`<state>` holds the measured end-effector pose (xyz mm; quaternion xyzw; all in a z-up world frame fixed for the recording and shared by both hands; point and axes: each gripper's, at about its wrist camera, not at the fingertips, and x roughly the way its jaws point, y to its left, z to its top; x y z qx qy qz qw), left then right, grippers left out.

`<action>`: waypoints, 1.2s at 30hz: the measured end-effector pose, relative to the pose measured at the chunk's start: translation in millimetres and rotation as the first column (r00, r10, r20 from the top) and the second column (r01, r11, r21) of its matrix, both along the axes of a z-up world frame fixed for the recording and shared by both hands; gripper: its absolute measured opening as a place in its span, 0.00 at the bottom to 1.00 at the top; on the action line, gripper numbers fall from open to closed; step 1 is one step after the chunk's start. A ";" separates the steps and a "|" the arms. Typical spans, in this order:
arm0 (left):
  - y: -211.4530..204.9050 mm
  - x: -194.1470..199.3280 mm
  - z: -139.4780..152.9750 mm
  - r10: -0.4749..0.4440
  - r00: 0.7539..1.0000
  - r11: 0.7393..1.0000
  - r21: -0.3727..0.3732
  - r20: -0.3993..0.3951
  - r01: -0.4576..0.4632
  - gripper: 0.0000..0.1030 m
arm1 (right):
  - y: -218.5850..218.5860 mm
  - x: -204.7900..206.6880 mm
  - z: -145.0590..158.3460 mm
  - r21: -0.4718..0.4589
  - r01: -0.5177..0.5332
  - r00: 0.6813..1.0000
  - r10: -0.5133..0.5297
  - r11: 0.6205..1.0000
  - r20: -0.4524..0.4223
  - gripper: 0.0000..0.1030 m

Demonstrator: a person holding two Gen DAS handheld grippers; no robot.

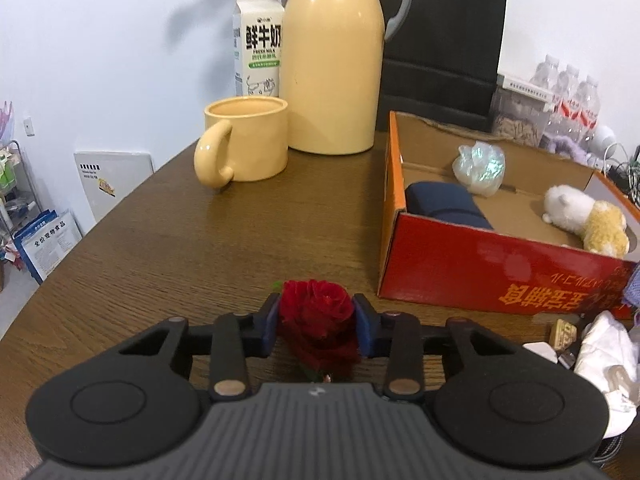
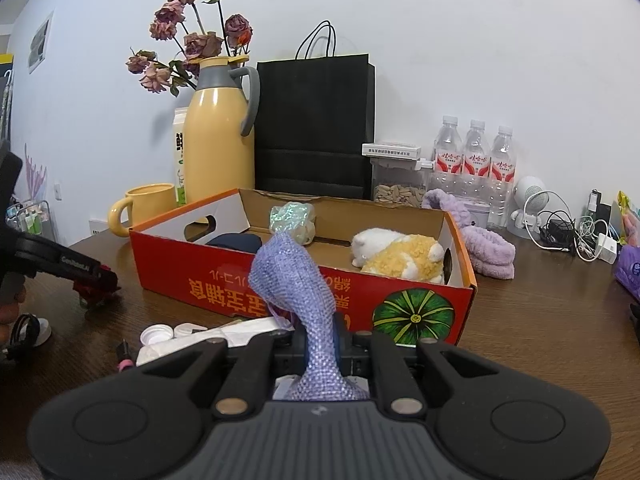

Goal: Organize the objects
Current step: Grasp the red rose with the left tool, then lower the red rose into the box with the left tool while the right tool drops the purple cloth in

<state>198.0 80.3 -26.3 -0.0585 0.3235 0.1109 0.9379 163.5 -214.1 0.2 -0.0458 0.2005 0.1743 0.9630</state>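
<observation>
The left hand-held gripper (image 1: 316, 316) is sitting low over the wooden bench (image 1: 192, 248) with a red rose (image 1: 316, 312) clamped between its blue pads, both pads pressing into the petals. The rose is lying just in front of the red cardboard box (image 1: 480, 264), off its near-left corner. The right hand-held gripper (image 2: 320, 344) is pinching a lilac knitted cloth (image 2: 296, 280) tight, jaws together on it, and the cloth is sticking up in front of the box wall. Inside the box a plush toy (image 2: 400, 258), a dark blue bundle (image 1: 444, 202) and a shiny crinkled wad (image 1: 478, 166) are resting. A yellow mug (image 1: 244, 142) and a yellow thermos (image 1: 334, 60) are standing behind, left of the box.
</observation>
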 end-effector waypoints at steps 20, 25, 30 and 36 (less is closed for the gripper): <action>-44.6 -18.2 70.6 -0.079 0.969 0.995 -0.034 0.236 0.090 0.36 | 24.7 0.9 41.2 0.043 -0.068 0.991 0.062 0.997 0.117 0.08; -65.3 -0.6 85.8 -0.106 0.957 0.992 -0.035 0.270 0.120 0.36 | 36.0 21.7 58.5 0.054 -0.060 0.986 0.050 0.997 0.159 0.08; -80.2 25.9 90.2 -0.107 0.957 0.991 -0.051 0.270 0.125 0.36 | 46.4 56.6 69.8 0.068 -0.039 0.989 0.029 0.997 0.145 0.08; -87.1 59.2 82.3 -0.096 0.963 0.992 -0.054 0.250 0.113 0.36 | 59.1 97.1 66.1 0.036 -0.011 0.995 0.007 0.999 0.104 0.08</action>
